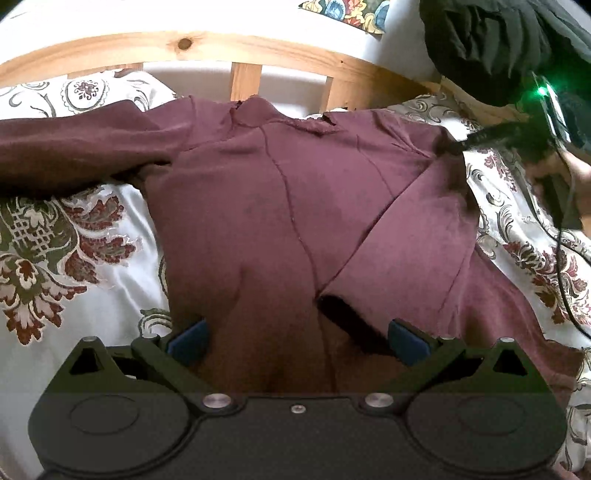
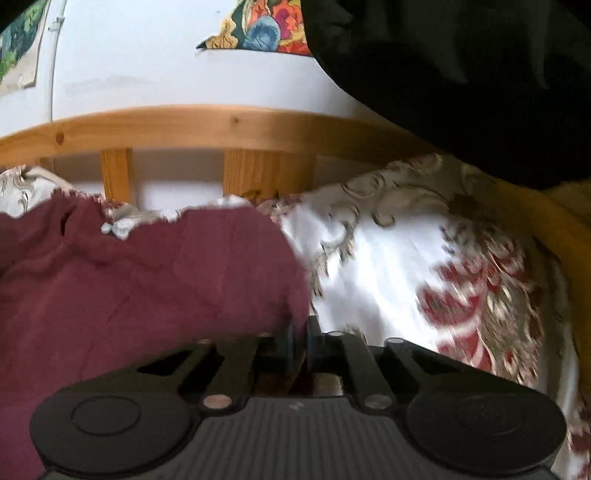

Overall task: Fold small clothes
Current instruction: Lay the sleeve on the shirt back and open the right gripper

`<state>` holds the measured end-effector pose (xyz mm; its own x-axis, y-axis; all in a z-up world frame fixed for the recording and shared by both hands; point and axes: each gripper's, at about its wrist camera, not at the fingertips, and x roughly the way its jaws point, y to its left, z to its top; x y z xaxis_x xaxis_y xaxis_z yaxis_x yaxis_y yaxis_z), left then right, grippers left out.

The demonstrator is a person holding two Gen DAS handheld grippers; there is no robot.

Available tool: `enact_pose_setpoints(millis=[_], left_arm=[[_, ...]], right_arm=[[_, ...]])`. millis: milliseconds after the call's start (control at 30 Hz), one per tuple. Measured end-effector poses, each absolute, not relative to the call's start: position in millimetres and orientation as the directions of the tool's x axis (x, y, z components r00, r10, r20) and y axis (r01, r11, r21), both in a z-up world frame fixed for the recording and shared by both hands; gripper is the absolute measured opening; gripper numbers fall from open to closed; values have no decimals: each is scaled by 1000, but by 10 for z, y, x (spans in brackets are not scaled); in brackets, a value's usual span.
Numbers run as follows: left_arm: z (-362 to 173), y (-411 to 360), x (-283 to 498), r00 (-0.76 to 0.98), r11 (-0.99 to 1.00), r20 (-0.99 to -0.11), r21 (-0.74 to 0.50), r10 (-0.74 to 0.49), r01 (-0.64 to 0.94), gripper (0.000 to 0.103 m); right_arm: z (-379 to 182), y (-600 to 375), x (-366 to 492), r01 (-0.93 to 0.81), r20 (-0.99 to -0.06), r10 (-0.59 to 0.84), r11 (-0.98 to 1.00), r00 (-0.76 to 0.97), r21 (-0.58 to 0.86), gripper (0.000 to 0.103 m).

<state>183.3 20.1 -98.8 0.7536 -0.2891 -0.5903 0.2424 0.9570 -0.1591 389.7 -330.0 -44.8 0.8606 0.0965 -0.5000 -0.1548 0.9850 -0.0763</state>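
Maroon top (image 1: 280, 206) lies spread across the floral bedspread (image 1: 74, 258); left gripper (image 1: 295, 339) hovers wide open above it, right gripper (image 2: 299, 343) pinched closed at its edge

White wall (image 2: 147, 74) behind pine headboard (image 1: 243, 48) — floral bedspread (image 1: 74, 258), colourful print (image 2: 266, 29).

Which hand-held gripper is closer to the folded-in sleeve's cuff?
Left. The left hand-held gripper hovers open directly at the cuff. The right hand-held gripper is shut at the maroon garment's far shoulder edge.
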Motion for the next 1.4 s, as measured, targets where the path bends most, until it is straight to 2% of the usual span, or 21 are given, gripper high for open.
enact_pose_setpoints(millis=[133, 233, 267, 300, 333, 367, 400, 533, 600, 733, 800, 900, 933, 967, 1000, 1033, 1067, 1133, 1267, 1400], left_arm=[[-991, 202, 1859, 748, 956, -596, -162, -292, 244, 102], [-1004, 205, 1871, 743, 955, -601, -165, -294, 245, 102], [-1008, 206, 1871, 742, 955, -602, -164, -295, 246, 102], [-1008, 209, 1871, 741, 955, -603, -165, -296, 246, 102], [-1004, 213, 1874, 741, 955, -602, -168, -297, 247, 102], [-1002, 215, 1875, 740, 954, -603, -169, -298, 247, 102], [-1002, 216, 1878, 739, 954, -604, -171, -299, 247, 102], [-1004, 222, 1883, 738, 954, -604, -173, -300, 246, 102], [-994, 230, 1879, 743, 953, -597, -181, -303, 242, 102], [-901, 311, 1843, 811, 945, -495, -255, -311, 206, 102], [-850, 286, 1910, 832, 942, -463, -276, -307, 194, 102], [-821, 159, 2100, 829, 955, -491, -248, -266, 160, 102], [-827, 124, 2150, 820, 958, -509, -240, -260, 154, 102], [-853, 94, 2202, 799, 961, -543, -228, -259, 156, 102], [-894, 71, 2237, 771, 964, -583, -209, -256, 162, 102], [-935, 53, 2246, 756, 969, -608, -182, -243, 165, 102], [-955, 50, 2229, 758, 973, -610, -160, -231, 169, 102], [-958, 47, 2199, 764, 972, -601, -149, -233, 179, 102], [-950, 48, 2205, 760, 972, -605, -153, -235, 179, 102], [-963, 56, 2196, 761, 972, -605, -145, -236, 186, 102]], right_arm=[[-314, -3286, 4033, -114, -429, 107, 993, 897, 8, 8], [-353, -3213, 4185, -107, -440, 85, 994, 894, -27, 8], [-368, -3201, 4202, -102, -448, 77, 994, 891, -32, 12], [-385, -3215, 4197, -96, -449, 78, 995, 890, -17, 16], [-387, -3242, 4169, -95, -442, 90, 995, 892, 11, 33], [-393, -3296, 4119, -92, -433, 104, 995, 895, 48, 55], [-391, -3336, 4062, -87, -425, 109, 994, 899, 71, 61], [-411, -3523, 3716, -90, -396, 128, 989, 909, 113, 68], [-469, -3637, 3575, -100, -406, 142, 987, 903, 123, 68], [-684, -3771, 3509, -103, -482, 162, 984, 861, 145, 52], [-766, -3798, 3518, -108, -495, 193, 975, 847, 196, 52], [-873, -3840, 3613, -56, -501, 207, 953, 841, 299, 52], [-906, -3868, 3635, -39, -496, 218, 938, 840, 345, 48], [-919, -3891, 3646, -19, -493, 222, 924, 841, 383, 30], [-922, -3899, 3642, -8, -496, 225, 916, 839, 401, 18], [-915, -3896, 3615, 0, -507, 224, 915, 833, 403, 9], [-890, -3877, 3570, 17, -520, 205, 921, 829, 390, 6], [-843, -3873, 3420, 65, -533, 177, 912, 827, 404, 6], [-842, -3930, 3149, 172, -565, 193, 831, 802, 529, 5], [-860, -3848, 3127, 136, -571, 152, 892, 807, 430, 7]])
